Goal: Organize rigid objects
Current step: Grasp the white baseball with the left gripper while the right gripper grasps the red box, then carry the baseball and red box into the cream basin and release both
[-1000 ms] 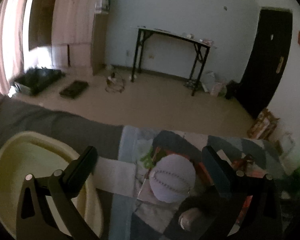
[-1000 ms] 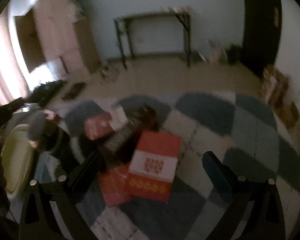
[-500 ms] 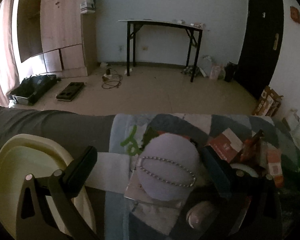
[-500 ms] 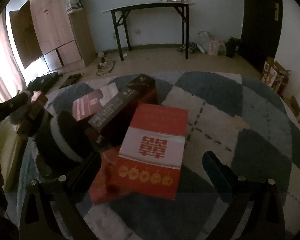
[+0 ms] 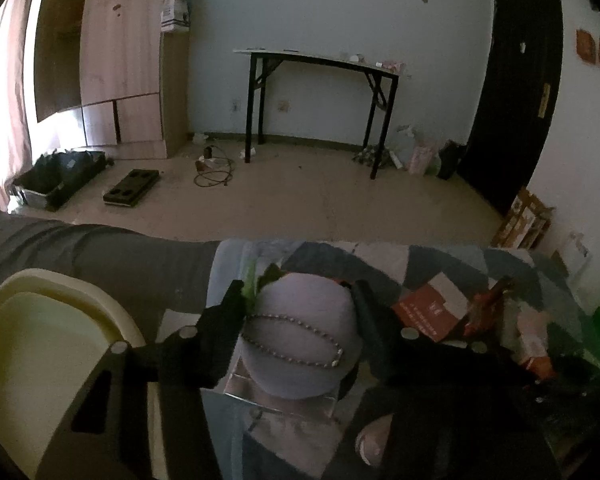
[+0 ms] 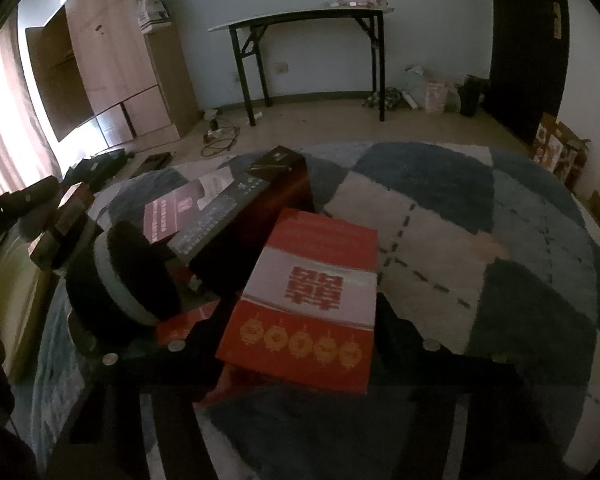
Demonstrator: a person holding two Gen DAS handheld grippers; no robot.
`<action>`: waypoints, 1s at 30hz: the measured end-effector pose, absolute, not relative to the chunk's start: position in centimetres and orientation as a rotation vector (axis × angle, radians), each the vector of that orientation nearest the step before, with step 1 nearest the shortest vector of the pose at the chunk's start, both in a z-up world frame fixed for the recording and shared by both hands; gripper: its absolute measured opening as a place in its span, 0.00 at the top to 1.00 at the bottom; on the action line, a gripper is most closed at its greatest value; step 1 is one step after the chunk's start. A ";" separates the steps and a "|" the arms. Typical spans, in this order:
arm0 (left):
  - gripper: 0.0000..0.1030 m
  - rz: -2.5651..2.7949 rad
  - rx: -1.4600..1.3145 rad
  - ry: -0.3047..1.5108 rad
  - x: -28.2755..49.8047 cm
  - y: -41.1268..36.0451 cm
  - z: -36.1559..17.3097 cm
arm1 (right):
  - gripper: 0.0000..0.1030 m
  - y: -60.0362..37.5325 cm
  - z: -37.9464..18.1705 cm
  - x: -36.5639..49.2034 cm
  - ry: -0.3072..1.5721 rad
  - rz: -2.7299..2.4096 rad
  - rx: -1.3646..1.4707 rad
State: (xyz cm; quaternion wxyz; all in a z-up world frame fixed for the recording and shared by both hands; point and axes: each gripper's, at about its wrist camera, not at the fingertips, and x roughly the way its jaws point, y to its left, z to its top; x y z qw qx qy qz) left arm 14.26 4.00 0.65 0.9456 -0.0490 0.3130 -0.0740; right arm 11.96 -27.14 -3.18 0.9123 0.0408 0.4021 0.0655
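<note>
Left gripper (image 5: 300, 312): fingers clamped on both sides of a pale round box (image 5: 302, 344) with a bead chain across its lid.
Round box location: on the checked rug (image 5: 440, 258), beside a cream basin (image 5: 60, 340).
Right gripper (image 6: 300, 320): fingers closed against the near end of a red box (image 6: 312, 296).
Red box location: on the rug, leaning on a dark long box (image 6: 244, 220).

Since earlier, left tongs (image 5: 300, 320) have closed on the lilac ball (image 5: 300, 340); right tongs (image 6: 300, 320) have closed around the red box (image 6: 308, 300).
</note>
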 end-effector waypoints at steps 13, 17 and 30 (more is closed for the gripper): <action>0.49 -0.137 -0.159 0.546 12.5 6.6 3.6 | 0.40 -29.1 -1.5 11.1 0.792 0.127 0.087; 0.49 -0.141 -0.180 0.537 12.5 7.4 3.9 | 0.42 -29.7 -1.3 10.8 0.780 0.144 0.093; 0.49 0.177 -0.151 0.564 8.6 18.4 4.4 | 0.45 -25.2 5.5 6.5 0.580 0.421 0.083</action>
